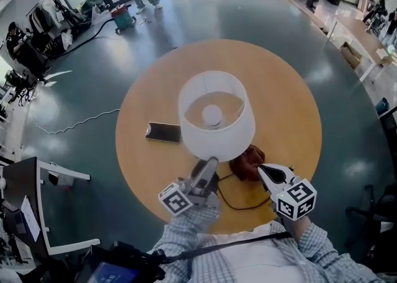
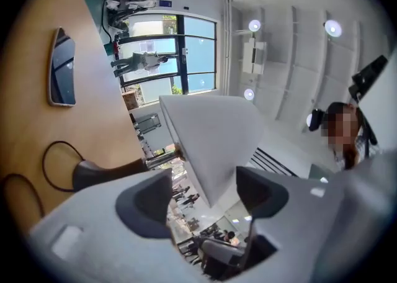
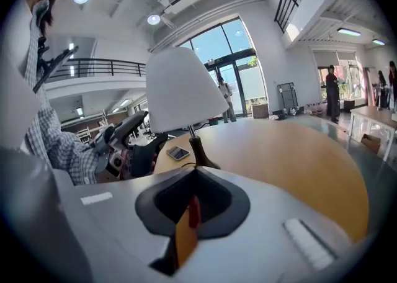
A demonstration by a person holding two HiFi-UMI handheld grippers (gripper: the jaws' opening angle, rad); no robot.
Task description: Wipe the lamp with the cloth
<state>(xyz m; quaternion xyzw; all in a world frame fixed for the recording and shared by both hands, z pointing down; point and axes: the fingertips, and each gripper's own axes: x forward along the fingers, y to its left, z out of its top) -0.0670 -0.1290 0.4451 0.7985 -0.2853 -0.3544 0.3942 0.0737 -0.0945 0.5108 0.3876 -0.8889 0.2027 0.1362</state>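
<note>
1. Head view: steeply down from overhead onto the round bench and lamp.
2. Camera on the left claw: rolled sideways, looking up from close under the lamp.
3. Camera on the right claw: level across the bench; all three share the lamp.

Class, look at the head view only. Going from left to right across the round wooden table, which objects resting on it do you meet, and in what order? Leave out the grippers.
phone → lamp → cloth
</note>
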